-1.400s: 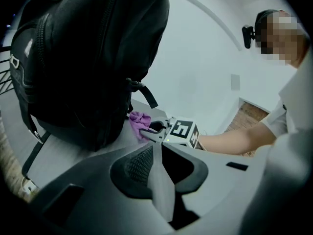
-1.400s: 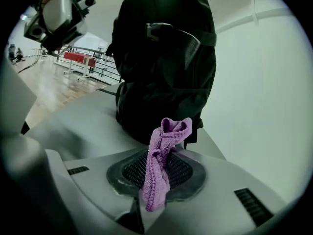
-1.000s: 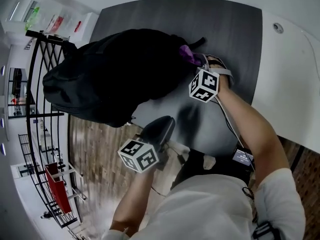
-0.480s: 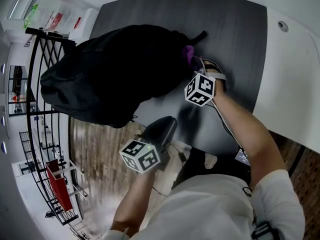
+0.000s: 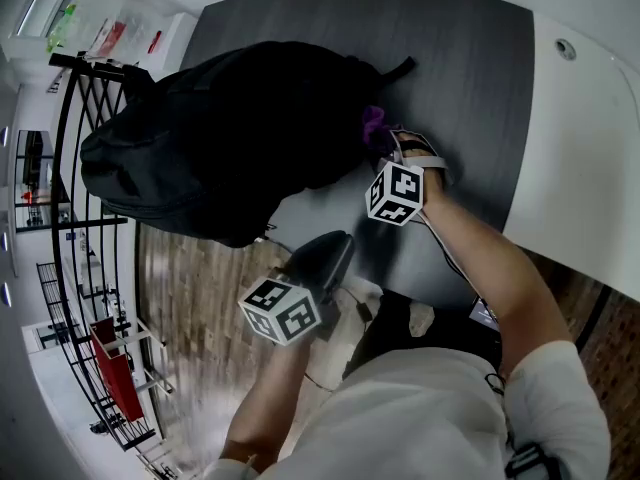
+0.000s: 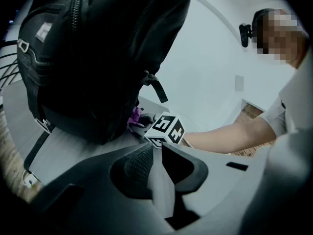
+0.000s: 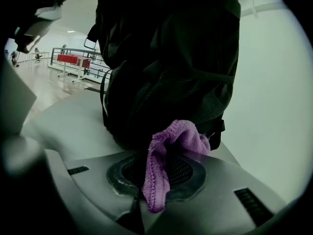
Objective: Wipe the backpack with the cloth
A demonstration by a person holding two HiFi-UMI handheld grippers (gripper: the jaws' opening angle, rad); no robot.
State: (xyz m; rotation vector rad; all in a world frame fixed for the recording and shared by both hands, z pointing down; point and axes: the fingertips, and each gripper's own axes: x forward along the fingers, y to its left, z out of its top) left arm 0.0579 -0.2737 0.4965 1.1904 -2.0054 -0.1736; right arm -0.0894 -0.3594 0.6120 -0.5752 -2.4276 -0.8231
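Purple cloth [image 7: 172,148] pinched in the right gripper [image 7: 161,180], presses it against the black backpack [image 5: 220,138] on the dark table [image 5: 440,58], holds the left gripper [image 6: 156,160] closed on nothing, apart; next likely needs a sweep across the fabric.

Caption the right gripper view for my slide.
Right tool, shut on a purple microfibre cloth, holds it at the bottom edge of a black fabric backpack on a grey tabletop.

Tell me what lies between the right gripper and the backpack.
The purple cloth, clamped by the right gripper, with its free end up against the backpack. The right gripper view shows it best.
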